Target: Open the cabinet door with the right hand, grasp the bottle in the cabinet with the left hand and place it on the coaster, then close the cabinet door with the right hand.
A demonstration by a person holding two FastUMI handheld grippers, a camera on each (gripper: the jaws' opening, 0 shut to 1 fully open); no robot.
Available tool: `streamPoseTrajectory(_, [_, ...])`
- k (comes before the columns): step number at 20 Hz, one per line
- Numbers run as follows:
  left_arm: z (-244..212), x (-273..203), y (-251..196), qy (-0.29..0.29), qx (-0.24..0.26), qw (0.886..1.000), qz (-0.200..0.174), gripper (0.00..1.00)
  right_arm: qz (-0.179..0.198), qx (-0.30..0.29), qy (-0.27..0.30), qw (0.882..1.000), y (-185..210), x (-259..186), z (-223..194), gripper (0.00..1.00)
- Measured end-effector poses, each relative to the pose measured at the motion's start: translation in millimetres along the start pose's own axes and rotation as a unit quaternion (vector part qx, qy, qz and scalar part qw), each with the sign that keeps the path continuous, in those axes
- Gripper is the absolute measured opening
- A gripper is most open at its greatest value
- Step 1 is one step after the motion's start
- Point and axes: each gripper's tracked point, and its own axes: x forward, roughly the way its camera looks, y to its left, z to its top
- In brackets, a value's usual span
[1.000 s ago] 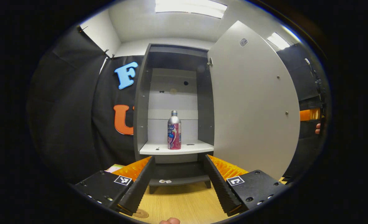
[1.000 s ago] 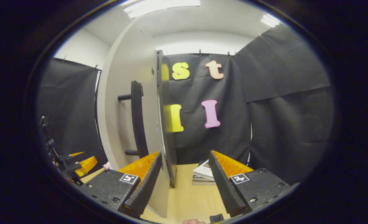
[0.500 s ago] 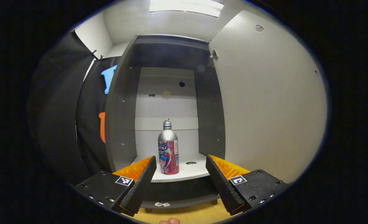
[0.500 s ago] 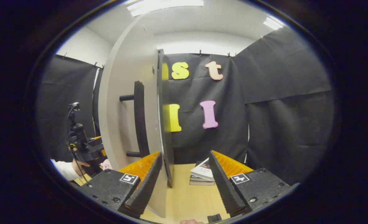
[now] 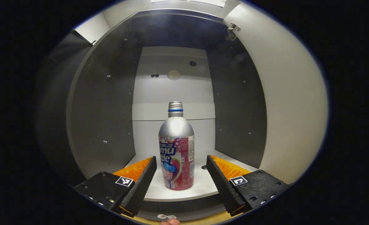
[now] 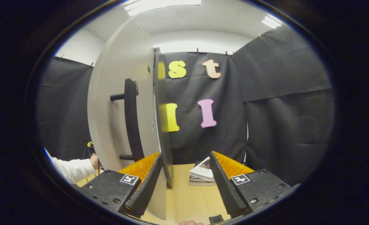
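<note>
Silver metal bottle with pink label [image 5: 176, 150] stands upright on the cabinet shelf [image 5: 200, 187], just ahead between our left hand-held gripper's [image 5: 181, 175] spread fingers; we should centre, then squeeze low.

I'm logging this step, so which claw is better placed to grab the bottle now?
Left. The left claw is open, lined up with the upright bottle on the cabinet shelf. The right claw is open by the open door, facing the books.
</note>
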Motion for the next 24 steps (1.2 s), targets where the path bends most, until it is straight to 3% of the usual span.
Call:
streamPoseTrajectory(6, [-0.4, 30.3, 5.6, 0.008, -0.011, 1.0, 0.004, 0.96, -0.008, 0.004, 0.001, 1.0, -2.8, 3.6, -0.3, 0.93])
streamPoseTrajectory(16, [4.0, 38.5, 6.5, 0.006, -0.002, 1.0, -0.002, 0.96, -0.013, 0.005, -0.004, 1.0, -6.2, 6.0, 1.8, 0.93])
streamPoseTrajectory(17, [4.1, 40.4, 5.0, 0.004, -0.002, 1.0, -0.004, 0.94, -0.013, 0.006, -0.006, 1.0, -6.2, 5.5, 2.5, 0.93])
streamPoseTrajectory(18, [5.8, 39.1, 4.8, 0.002, -0.003, 1.0, -0.004, 0.84, -0.012, 0.007, -0.006, 1.0, -6.0, 6.2, 1.5, 0.93])
streamPoseTrajectory(19, [5.0, 39.4, 3.5, 0.003, -0.004, 1.0, -0.008, 0.89, -0.011, 0.006, -0.006, 1.0, -5.8, 5.7, 1.6, 0.93])
streamPoseTrajectory(20, [5.4, 37.9, 3.2, 0.003, -0.005, 1.0, -0.009, 0.78, -0.01, 0.005, -0.005, 1.0, -5.7, 5.7, 0.9, 0.93])
streamPoseTrajectory(24, [24.7, 18.4, 6.1, -0.02, -0.01, 1.0, -0.009, 0.73, -0.01, 0.006, 0.002, 1.0, -5.7, 5.3, -2.2, 0.93])
